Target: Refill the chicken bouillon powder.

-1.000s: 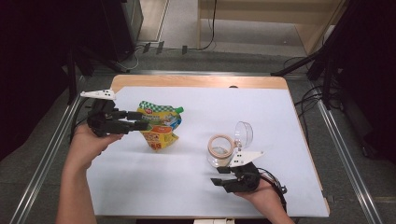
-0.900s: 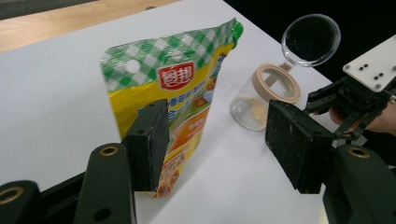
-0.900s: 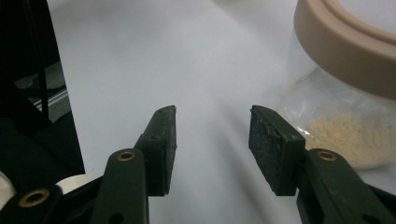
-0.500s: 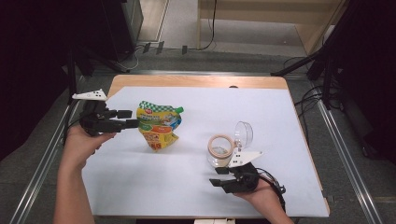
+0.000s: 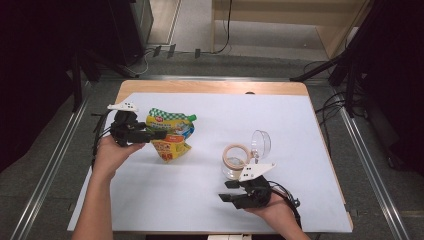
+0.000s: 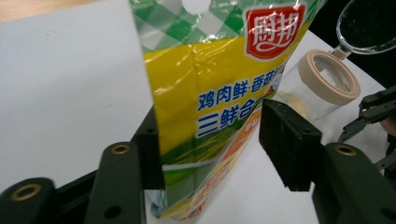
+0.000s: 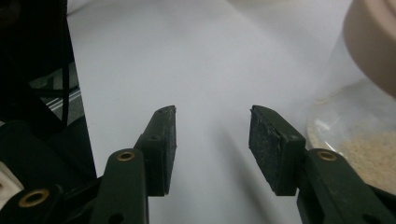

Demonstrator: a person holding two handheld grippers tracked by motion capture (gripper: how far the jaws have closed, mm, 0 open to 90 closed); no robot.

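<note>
Your right gripper [image 5: 229, 190] rests at about 5 o'clock on the table [image 5: 300, 130], jaws parted at a middling gap with nothing between them, bare white surface ahead in the right gripper view. Just beyond it, at its 12 o'clock, stands the clear jar [image 5: 235, 162], tan-rimmed, its hinged lid [image 5: 260, 144] flipped open and a little pale powder in the bottom.

Your left gripper [image 5: 161, 135] works at 9 o'clock. Its jaws have just been closing and the seasoning pouch [image 6: 219, 93] stands between them: the left pad lies against the film, the right pad still shows a gap, so no grip is made yet.

Judgement: the pouch is light, soft and glossy, so it will buckle and may slide. Take hold across the stiffer printed mid-body, clear of the green-checked top seal, and squeeze gently
</note>
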